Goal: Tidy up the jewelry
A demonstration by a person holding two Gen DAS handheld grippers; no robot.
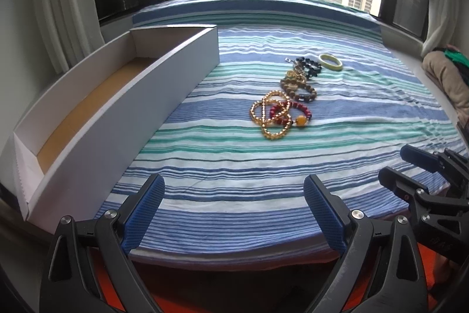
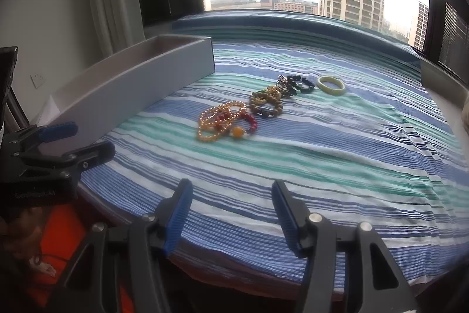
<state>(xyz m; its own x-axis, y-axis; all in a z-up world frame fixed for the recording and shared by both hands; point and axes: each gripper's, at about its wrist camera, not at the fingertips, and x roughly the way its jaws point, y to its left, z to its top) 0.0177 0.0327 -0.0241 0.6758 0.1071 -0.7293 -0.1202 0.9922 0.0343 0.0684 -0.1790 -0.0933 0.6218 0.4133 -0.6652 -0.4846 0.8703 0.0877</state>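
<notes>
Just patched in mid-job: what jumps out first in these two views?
A line of bracelets lies mid-cloth: gold bead strands nearest, tangled with a red bead bracelet, and a pale green bangle farthest. A long white box, open and apparently empty, sits to their left. Both grippers hover open at the near edge.

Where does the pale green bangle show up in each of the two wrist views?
Left wrist view: the pale green bangle lies right of centre, at the far end of the jewelry row.
Right wrist view: the bangle lies right of centre, upper middle.
Shared landmark: the black bead bracelet just to its left.
</notes>
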